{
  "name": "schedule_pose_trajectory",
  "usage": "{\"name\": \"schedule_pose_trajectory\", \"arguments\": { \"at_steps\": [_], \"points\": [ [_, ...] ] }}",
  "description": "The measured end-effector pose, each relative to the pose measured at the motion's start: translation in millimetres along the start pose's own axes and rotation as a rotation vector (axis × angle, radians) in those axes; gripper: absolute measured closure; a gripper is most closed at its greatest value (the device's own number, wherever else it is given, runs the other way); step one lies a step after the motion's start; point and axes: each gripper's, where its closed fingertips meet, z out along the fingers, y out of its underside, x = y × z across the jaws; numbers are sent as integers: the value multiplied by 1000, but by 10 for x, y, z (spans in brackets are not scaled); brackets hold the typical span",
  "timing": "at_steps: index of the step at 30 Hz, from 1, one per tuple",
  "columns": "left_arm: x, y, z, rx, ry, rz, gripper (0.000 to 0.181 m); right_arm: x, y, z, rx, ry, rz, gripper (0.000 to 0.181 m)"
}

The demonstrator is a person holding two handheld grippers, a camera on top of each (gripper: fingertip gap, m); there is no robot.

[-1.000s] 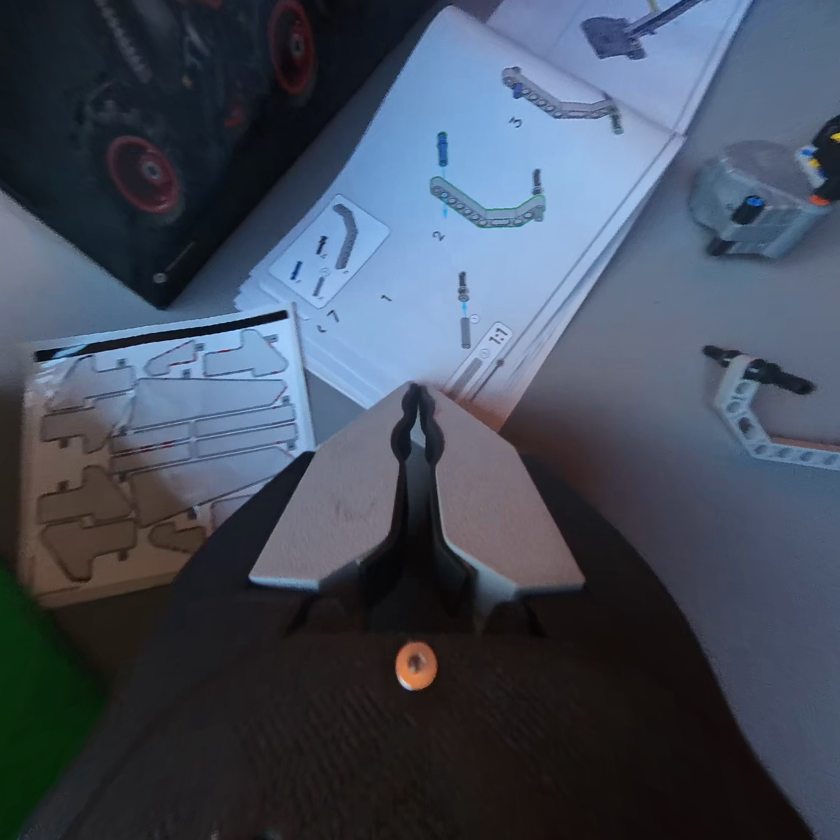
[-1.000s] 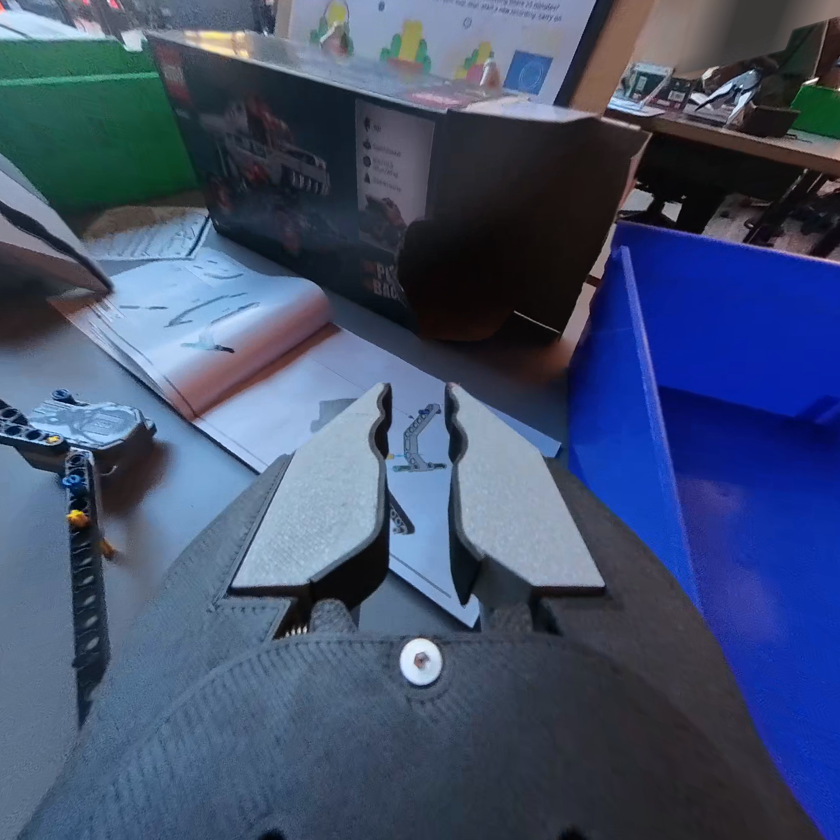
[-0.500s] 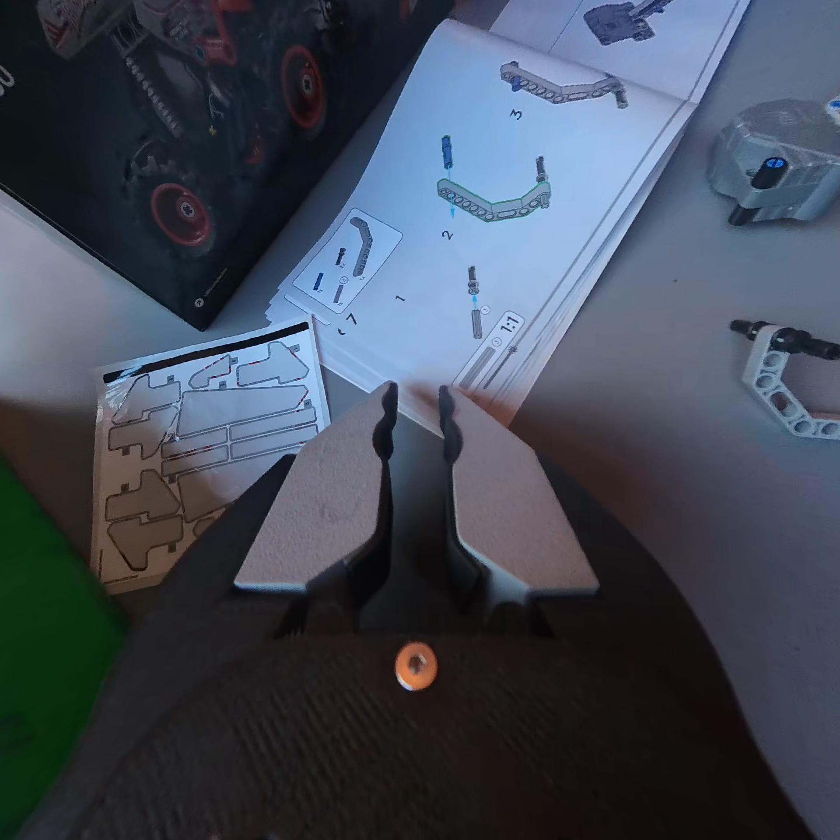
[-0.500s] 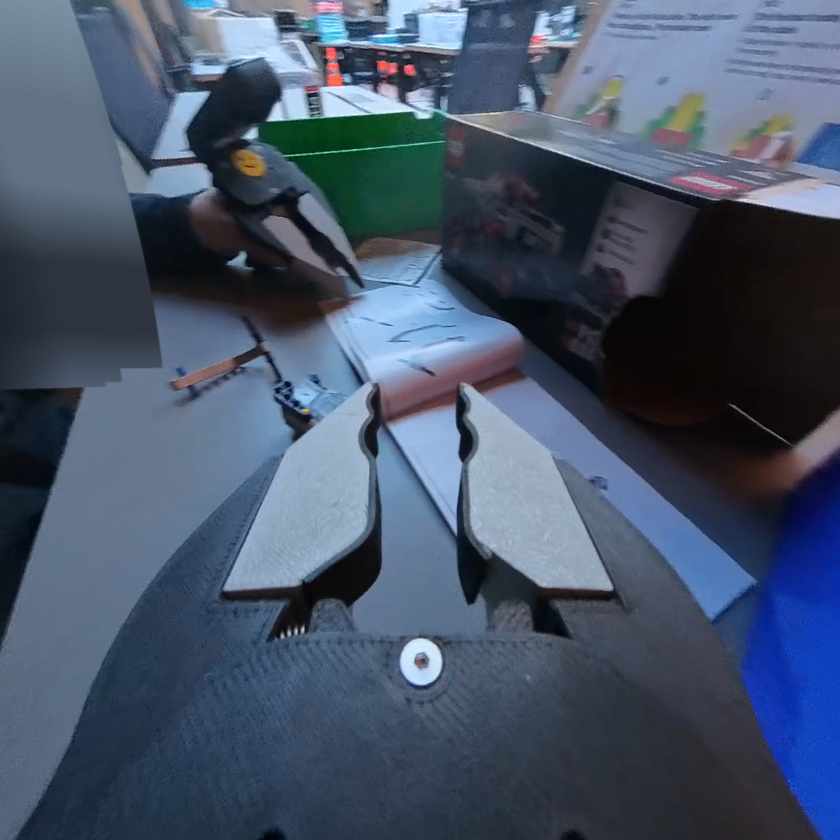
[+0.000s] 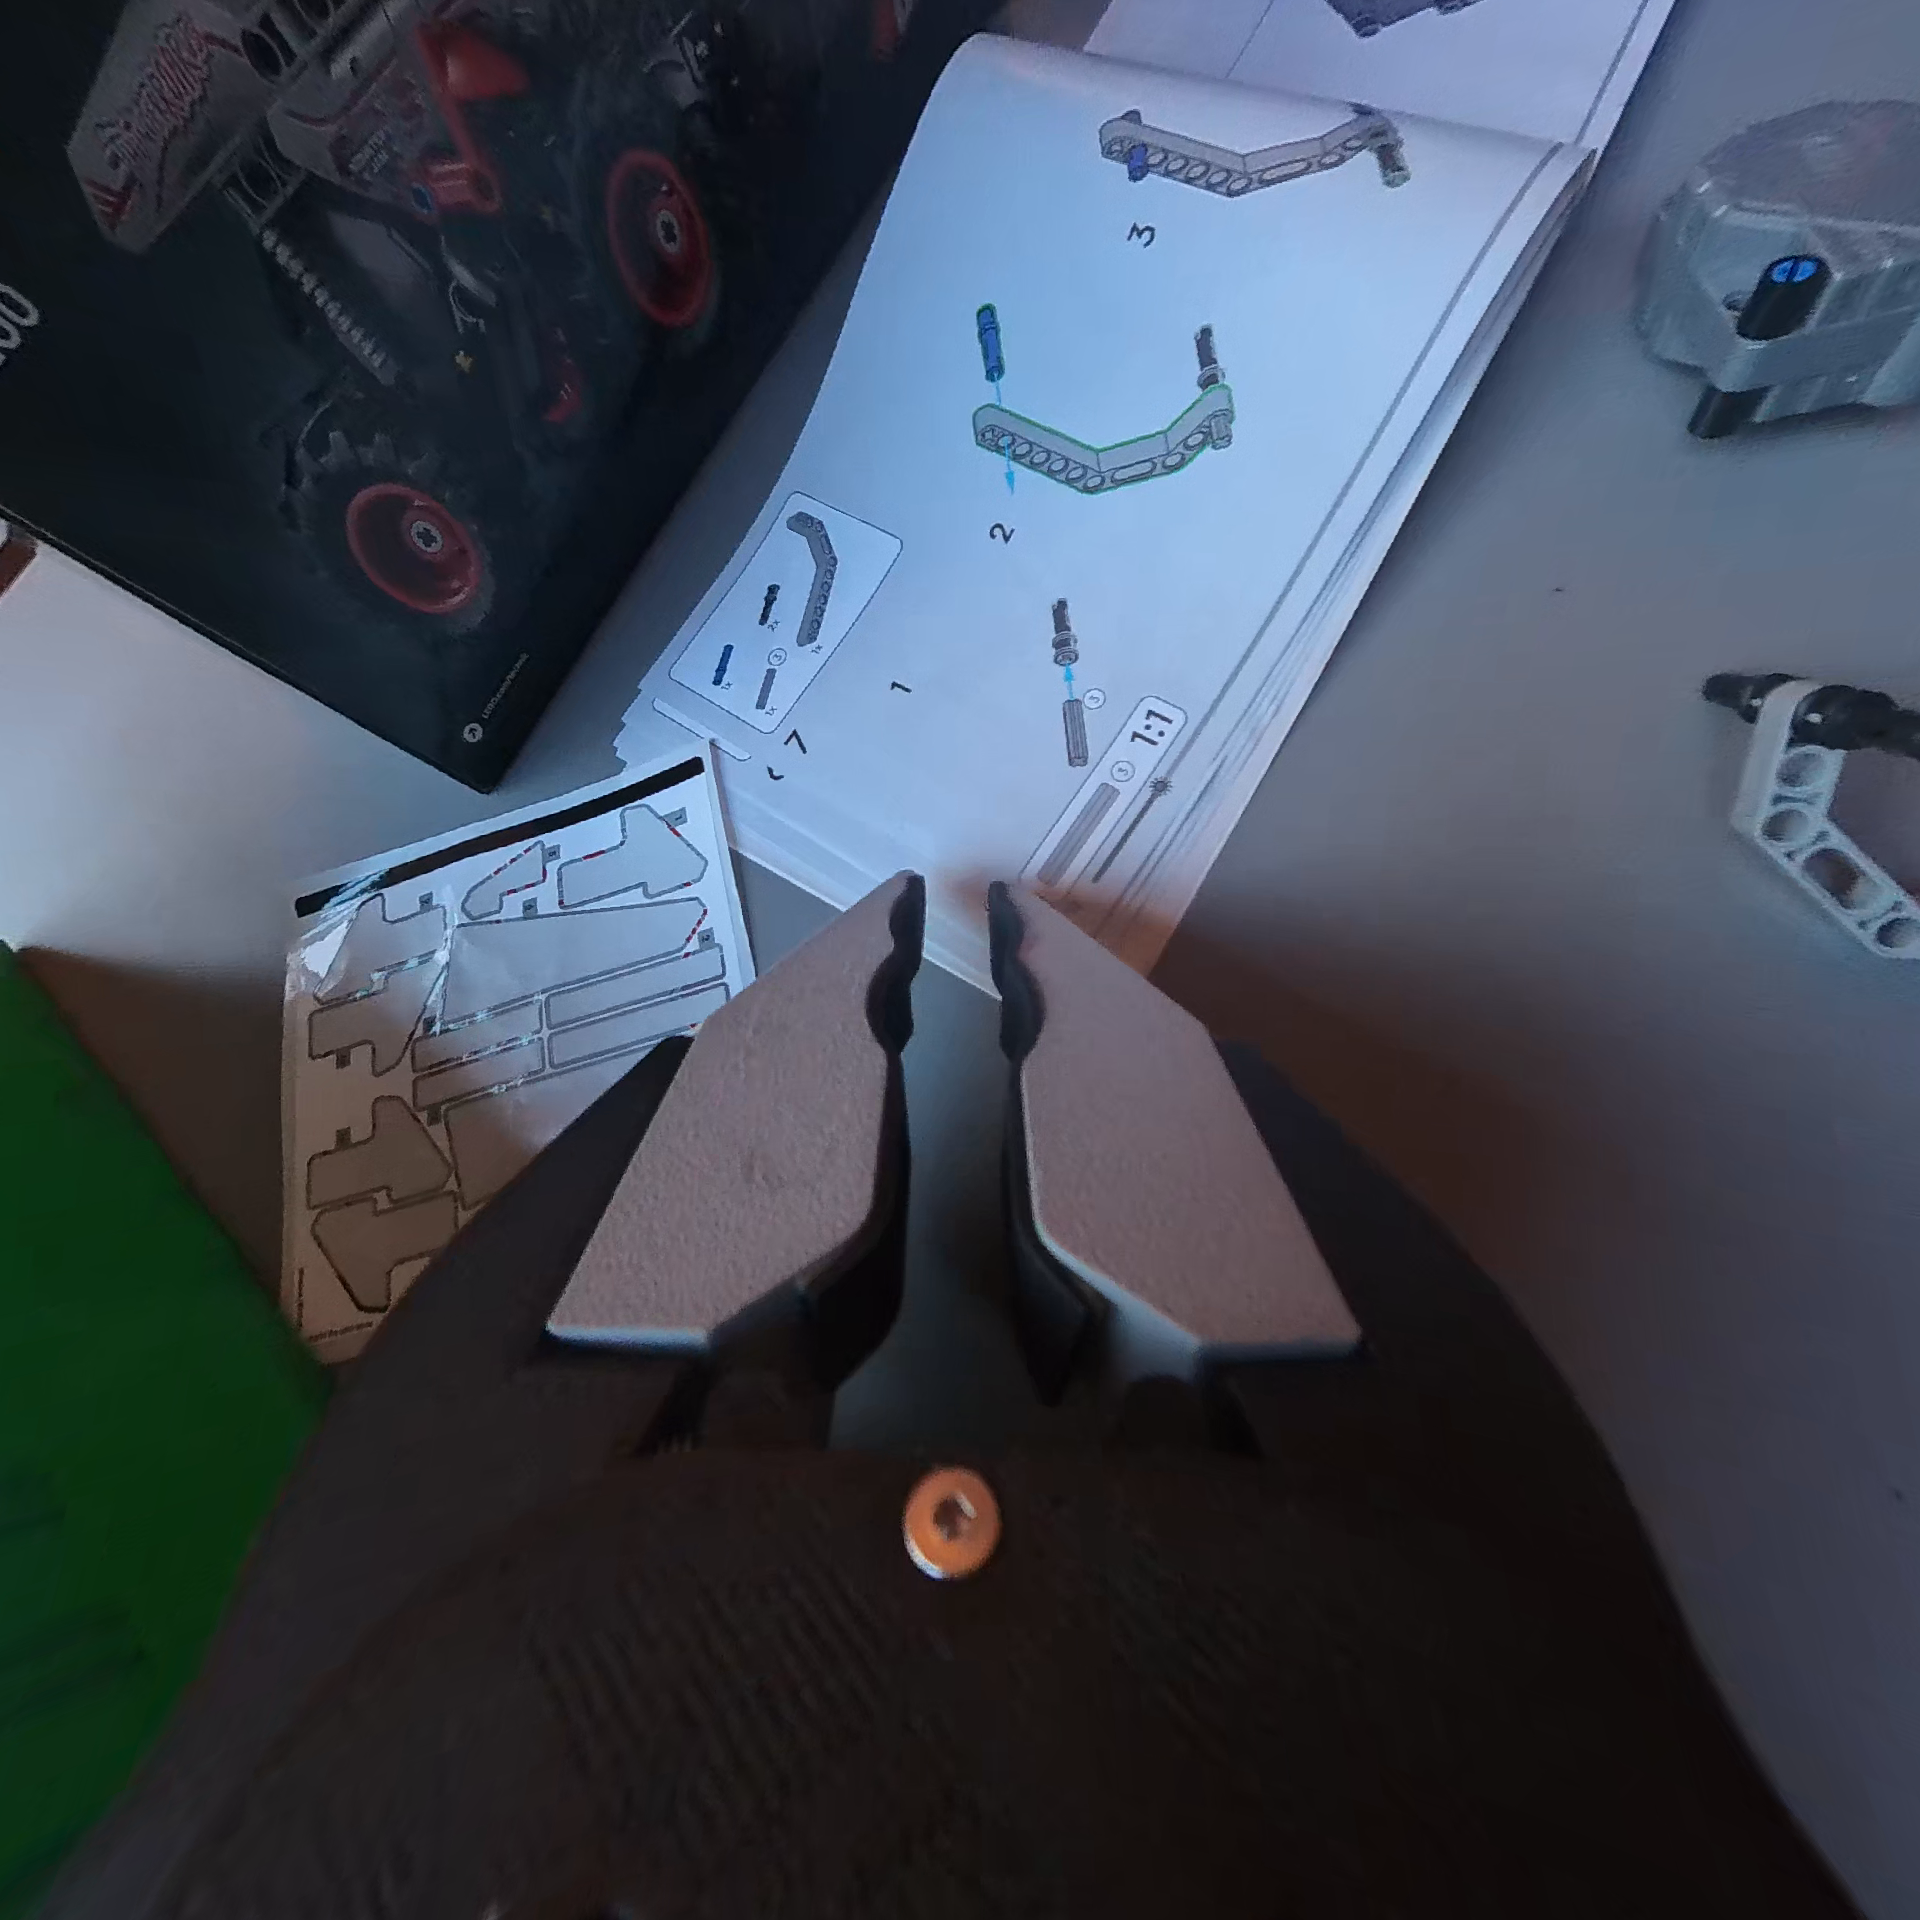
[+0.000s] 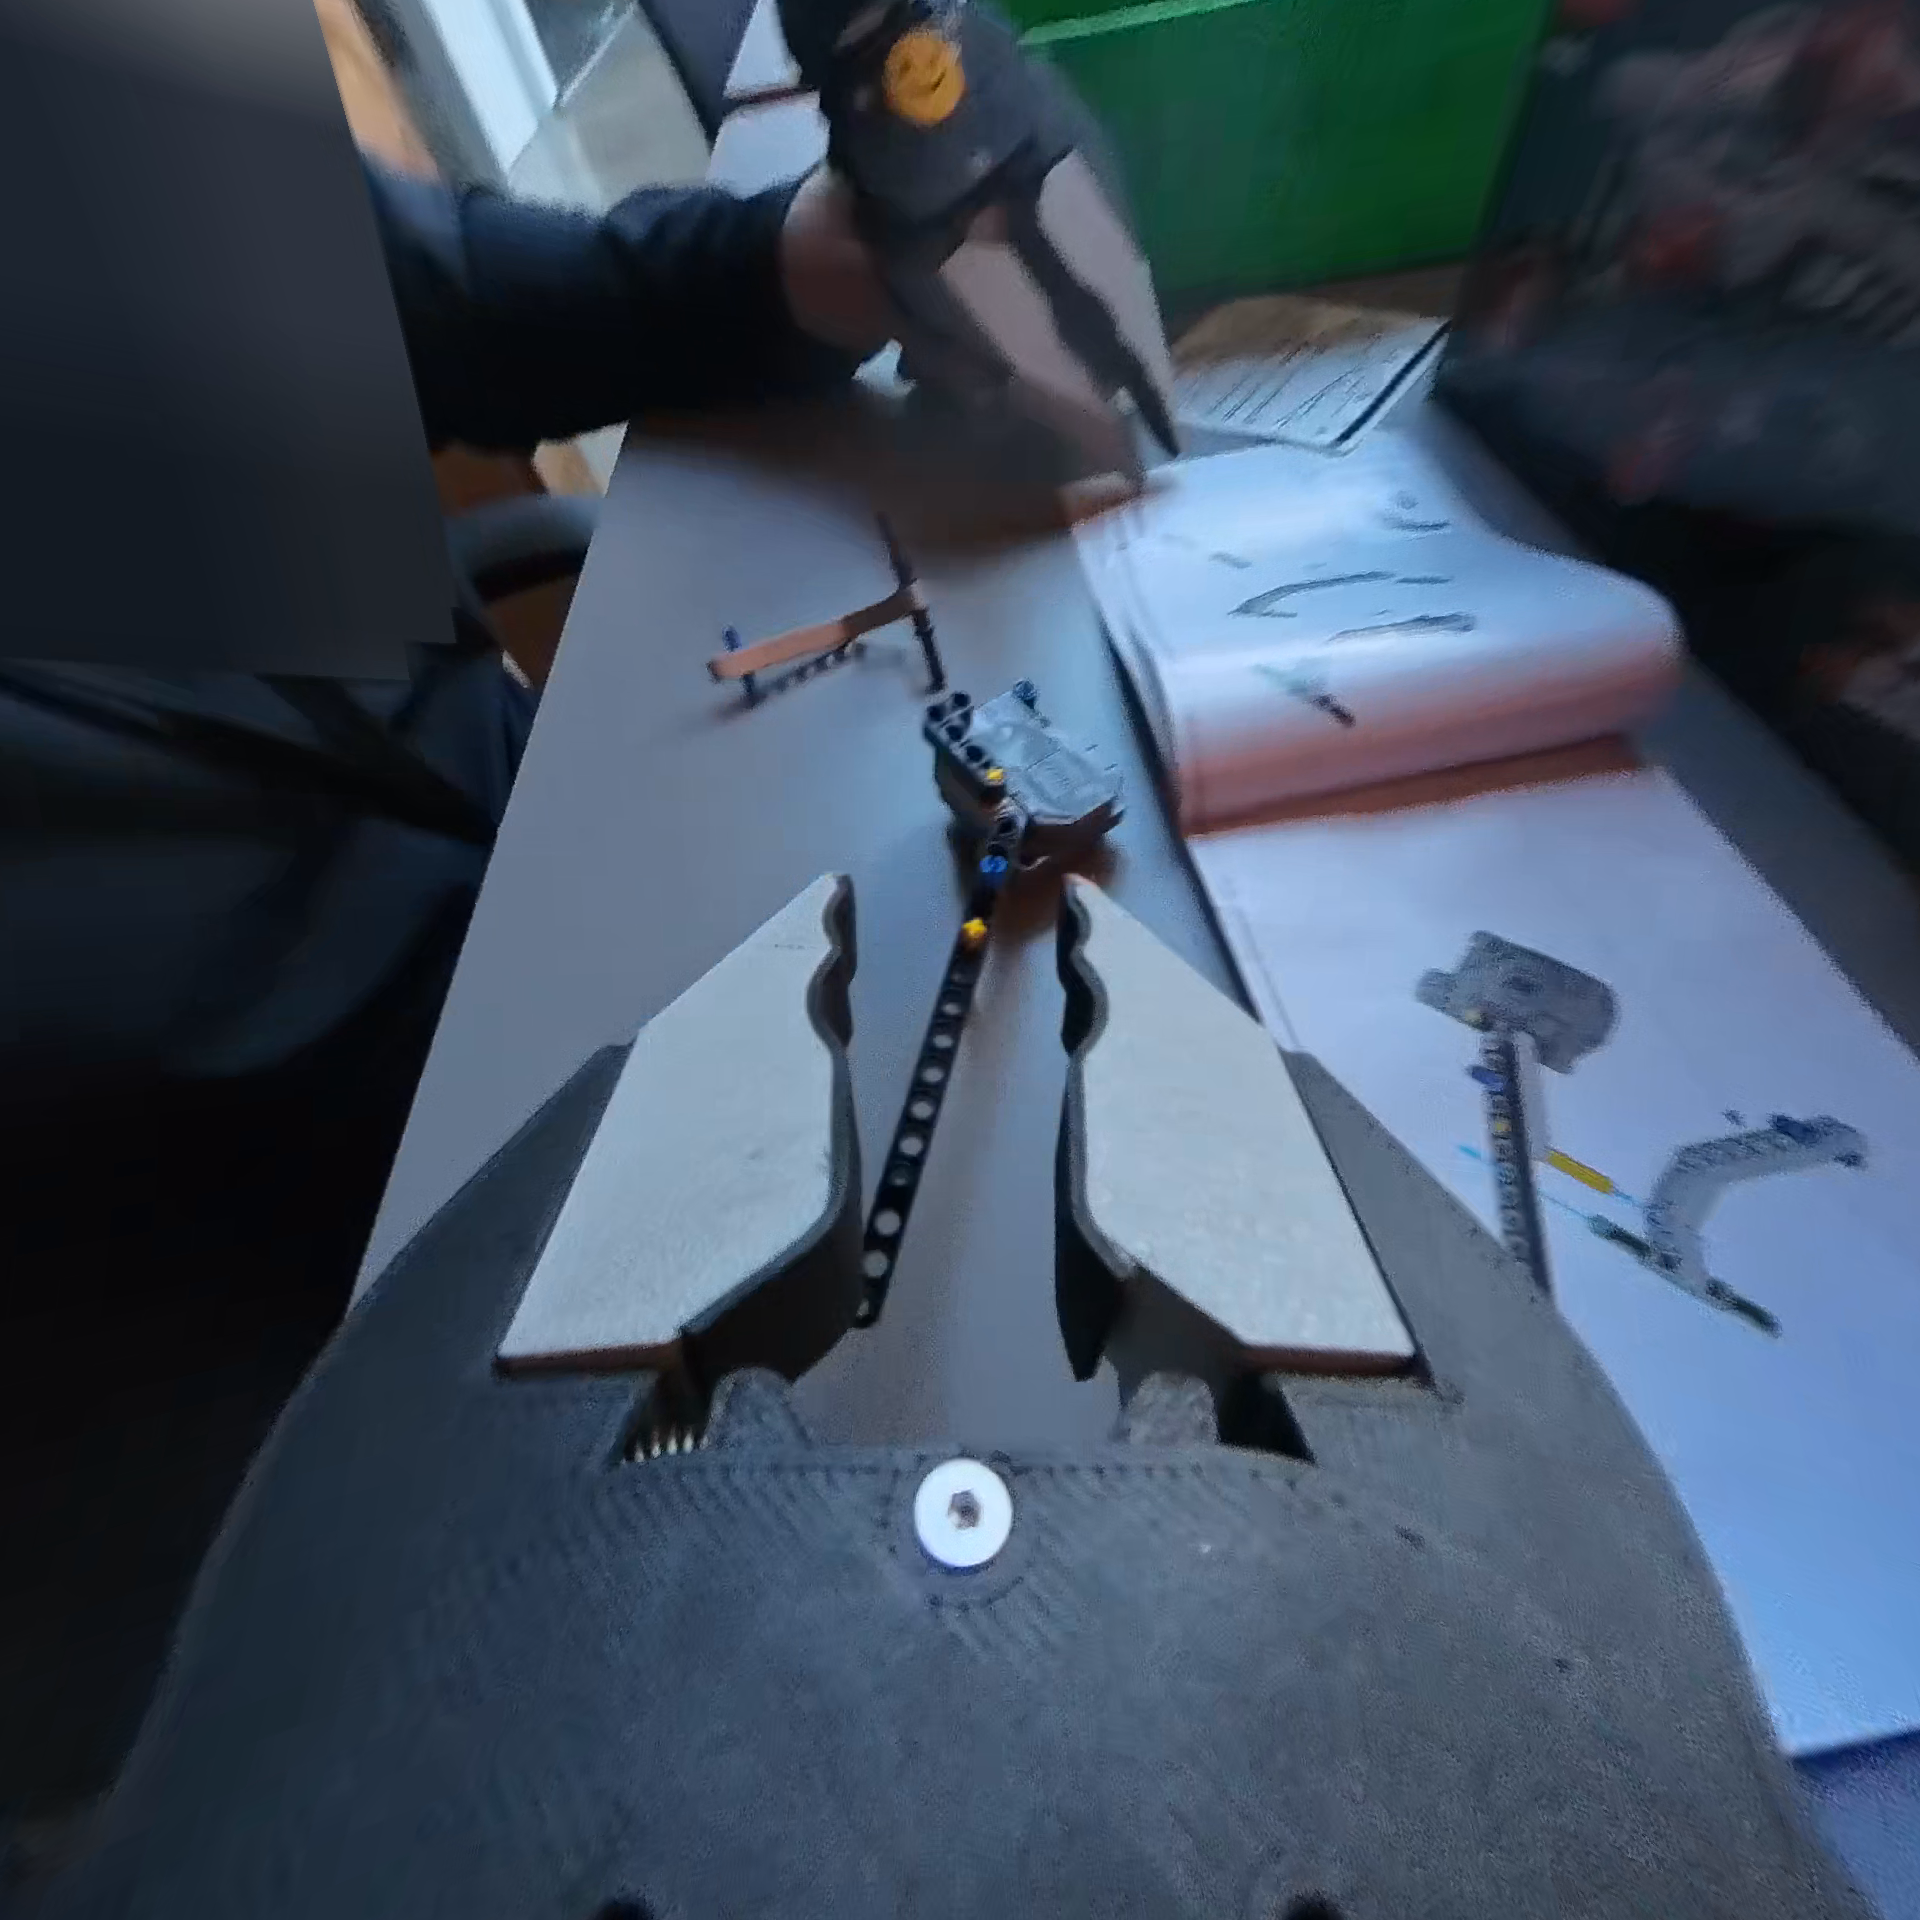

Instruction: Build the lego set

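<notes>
- We are looking down along 2 handheld grippers over a grey table (image 5: 1558, 1039), early in building the lego set, and we judge that we are checking the steps and reaching for a part.
- Our left gripper (image 5: 954, 896) is hovering at the near edge of the open instruction booklet (image 5: 1091, 623); its jaws are standing slightly apart and holding nothing. Whether the tips are touching the paper, we cannot tell.
- A sticker sheet (image 5: 499, 1039) is lying just left of it, and the dark set box (image 5: 364, 312) is sitting beyond.
- Our right gripper (image 6: 956, 914) is open wider and empty, hanging above a long black beam with holes (image 6: 920, 1122) that is lying between its jaws.
- That beam is joined to a grey motor block (image 6: 1023, 774) at its far end, beside the booklet.
- A white angled beam with black pins (image 5: 1808, 800) is lying well apart on the table.
- We judge the next move calls for lowering the right gripper and closing on the black beam squarely, since it looks thin and could twist.
</notes>
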Motion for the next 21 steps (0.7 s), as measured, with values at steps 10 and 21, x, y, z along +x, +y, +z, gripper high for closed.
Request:
{"name": "schedule_pose_trajectory", "arguments": {
  "at_steps": [10,21],
  "points": [
    [-2,-12,-19,12,-34,44,170,49,449,248,-250,36,60,175],
    [91,1,-42,5,-71,121,172,9,335,155,-124,-42,211,176]
  ]
}}
